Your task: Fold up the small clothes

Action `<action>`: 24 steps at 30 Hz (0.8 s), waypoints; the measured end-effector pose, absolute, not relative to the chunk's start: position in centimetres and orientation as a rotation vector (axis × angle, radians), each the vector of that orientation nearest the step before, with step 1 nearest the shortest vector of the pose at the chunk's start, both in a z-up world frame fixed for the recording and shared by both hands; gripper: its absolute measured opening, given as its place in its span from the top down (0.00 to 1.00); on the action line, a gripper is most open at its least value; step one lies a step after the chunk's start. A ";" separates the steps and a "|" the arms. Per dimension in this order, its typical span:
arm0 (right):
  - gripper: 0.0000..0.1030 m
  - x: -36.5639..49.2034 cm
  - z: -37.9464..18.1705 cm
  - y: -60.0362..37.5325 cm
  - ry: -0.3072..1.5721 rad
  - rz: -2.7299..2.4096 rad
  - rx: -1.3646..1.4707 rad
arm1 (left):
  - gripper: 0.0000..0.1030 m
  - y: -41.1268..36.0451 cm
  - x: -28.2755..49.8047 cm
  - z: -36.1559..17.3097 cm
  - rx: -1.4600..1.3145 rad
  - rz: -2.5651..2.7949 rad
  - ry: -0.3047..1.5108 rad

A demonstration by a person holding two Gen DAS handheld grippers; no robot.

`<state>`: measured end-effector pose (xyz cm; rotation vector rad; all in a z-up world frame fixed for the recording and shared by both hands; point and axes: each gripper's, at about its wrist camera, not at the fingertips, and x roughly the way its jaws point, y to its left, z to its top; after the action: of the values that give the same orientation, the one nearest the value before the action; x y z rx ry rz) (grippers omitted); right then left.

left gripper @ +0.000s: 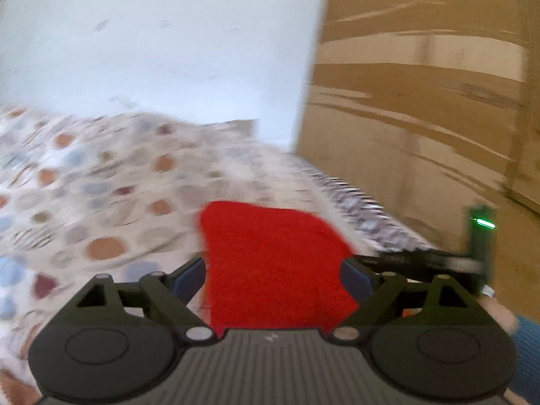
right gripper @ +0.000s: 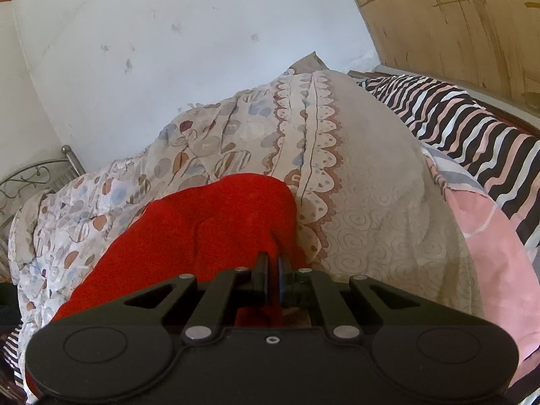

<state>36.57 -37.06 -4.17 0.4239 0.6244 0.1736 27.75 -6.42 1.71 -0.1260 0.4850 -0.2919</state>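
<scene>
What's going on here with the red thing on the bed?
A person is folding a small red garment on a bed covered with a patterned quilt, holding a gripper in each hand. The right gripper is shut on an edge of the garment. The left gripper stands open with the red cloth lying between its fingers, not pinched. The left view is blurred, so the fold's exact state is hard to tell.

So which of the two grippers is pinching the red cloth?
The right gripper: its jaws are squeezed together on an edge of the red cloth. The left gripper stands wide open, with the cloth lying loose between its fingers.
</scene>
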 end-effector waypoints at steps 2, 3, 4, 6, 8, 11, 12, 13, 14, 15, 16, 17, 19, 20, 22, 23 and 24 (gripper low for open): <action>0.95 36.6 -4.1 -37.0 0.626 0.174 0.418 | 0.12 -4.9 29.8 0.9 -0.174 -0.260 0.536; 0.95 36.6 -4.1 -37.0 0.626 0.174 0.418 | 0.12 -4.3 30.7 0.3 -0.190 -0.257 0.574; 0.95 36.6 -4.1 -37.0 0.626 0.174 0.418 | 0.12 -3.7 31.7 -0.4 -0.213 -0.263 0.620; 0.95 36.7 -4.1 -37.0 0.624 0.173 0.412 | 0.12 -2.6 32.8 -1.7 -0.287 -0.314 0.689; 0.94 36.7 -4.1 -36.9 0.625 0.170 0.404 | 0.12 -1.6 33.3 -2.7 -0.382 -0.345 0.721; 0.91 36.6 -3.9 -36.7 0.621 0.161 0.385 | 0.11 -1.8 33.1 -3.8 -0.362 -0.346 0.724; 0.90 36.5 -3.8 -36.6 0.620 0.157 0.380 | 0.11 -2.2 33.0 -4.1 -0.327 -0.339 0.722; 0.87 36.4 -3.7 -36.6 0.615 0.149 0.374 | 0.11 -2.7 32.8 -4.2 -0.293 -0.331 0.718; 0.81 36.3 -3.6 -36.6 0.612 0.143 0.370 | 0.11 -3.0 32.6 -4.4 -0.270 -0.324 0.710; 0.78 36.1 -3.5 -36.5 0.607 0.132 0.368 | 0.11 -3.5 32.5 -4.3 -0.258 -0.319 0.701; 0.75 35.8 -3.3 -36.5 0.602 0.123 0.368 | 0.11 -3.7 32.5 -4.2 -0.249 -0.315 0.694; 0.74 35.4 -3.2 -36.5 0.593 0.118 0.368 | 0.11 -3.8 32.5 -4.2 -0.239 -0.312 0.690; 0.61 34.4 -2.7 -36.3 0.570 0.122 0.368 | 0.11 -4.1 32.3 -4.0 -0.224 -0.309 0.682; 0.45 33.9 -2.5 -36.2 0.561 0.122 0.366 | 0.11 -4.2 32.3 -4.1 -0.221 -0.309 0.679; 0.27 32.4 -2.0 -35.7 0.540 0.115 0.354 | 0.11 -4.1 32.3 -4.1 -0.223 -0.310 0.680; 0.21 31.6 -1.7 -35.4 0.526 0.120 0.346 | 0.11 -4.1 32.3 -4.1 -0.226 -0.311 0.681; 0.18 30.8 -1.4 -35.1 0.516 0.126 0.337 | 0.11 -4.2 32.3 -4.1 -0.228 -0.312 0.682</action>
<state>30.80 -35.13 -1.45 0.3369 0.5164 0.1264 32.34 -4.15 -4.12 -0.2281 0.6821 -0.3118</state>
